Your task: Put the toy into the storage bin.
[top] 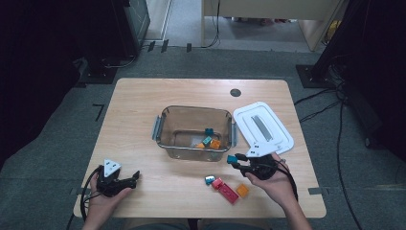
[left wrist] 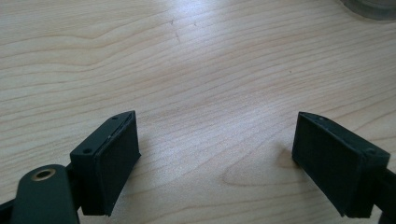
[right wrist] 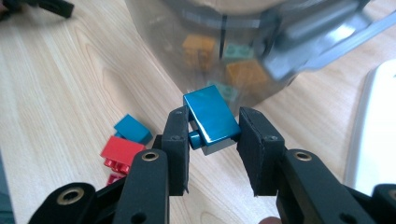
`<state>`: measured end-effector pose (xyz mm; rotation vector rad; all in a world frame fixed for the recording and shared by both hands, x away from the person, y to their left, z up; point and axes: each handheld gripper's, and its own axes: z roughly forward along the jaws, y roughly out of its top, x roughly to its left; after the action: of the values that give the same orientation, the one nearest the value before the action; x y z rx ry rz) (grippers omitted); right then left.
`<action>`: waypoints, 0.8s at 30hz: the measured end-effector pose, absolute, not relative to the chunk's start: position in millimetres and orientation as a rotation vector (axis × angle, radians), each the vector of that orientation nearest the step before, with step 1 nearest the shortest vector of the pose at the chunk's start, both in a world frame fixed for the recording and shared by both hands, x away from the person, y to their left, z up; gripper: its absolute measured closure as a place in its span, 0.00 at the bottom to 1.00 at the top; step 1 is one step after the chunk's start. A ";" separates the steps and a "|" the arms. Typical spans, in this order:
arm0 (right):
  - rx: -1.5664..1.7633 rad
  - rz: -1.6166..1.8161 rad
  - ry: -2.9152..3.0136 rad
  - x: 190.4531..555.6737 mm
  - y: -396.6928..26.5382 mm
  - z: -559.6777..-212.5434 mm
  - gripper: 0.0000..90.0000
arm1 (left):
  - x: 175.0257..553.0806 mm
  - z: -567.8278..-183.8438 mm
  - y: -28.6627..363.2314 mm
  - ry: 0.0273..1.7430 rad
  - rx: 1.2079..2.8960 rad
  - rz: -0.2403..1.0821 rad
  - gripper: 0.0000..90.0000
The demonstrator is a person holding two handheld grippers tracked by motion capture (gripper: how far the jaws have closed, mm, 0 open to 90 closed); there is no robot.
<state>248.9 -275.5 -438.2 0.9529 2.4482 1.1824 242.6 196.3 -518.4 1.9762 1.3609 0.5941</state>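
teal brick (right wrist: 211, 120): pinched between the jaws of the right gripper (right wrist: 212, 140), tilted, studs toward the left pad, lifted clear of the wooden table (right wrist: 60, 84)
right gripper state: narrowed onto the brick, both pads pressing its sides
clear bin (top: 194, 127): just ahead of the right gripper's tips, lid off, holding orange and teal bricks
risk one: the brick sits skewed in the pads, so it could twist out and drop short of the bin if the grip loosens
risk two: the bin's grey latch handle (right wrist: 322, 37) is close ahead and to the right, so a low approach could clip the rim or handle and nudge the bin
right hand pose: forearm in from below, gripper aimed forward and left toward the bin's near wall
loose bricks: teal, red (top: 225, 189) and orange (top: 242, 190) pieces lie below and left of the right gripper
white lid (top: 262, 127): flat, beside the gripper to its right
left gripper (left wrist: 215, 154): jaws spread wide over bare wood, holding nothing, resting low, well apart from the bin
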 end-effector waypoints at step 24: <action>0.892 1.227 2.428 261.7 -268.9 -376.3 0.73 | 242.6 -518.4 196.3 1.361 1.975 0.594 0.16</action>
<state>261.7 -268.9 -376.3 0.8925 2.4276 1.2268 242.6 196.3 -518.4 1.9755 1.3613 0.5939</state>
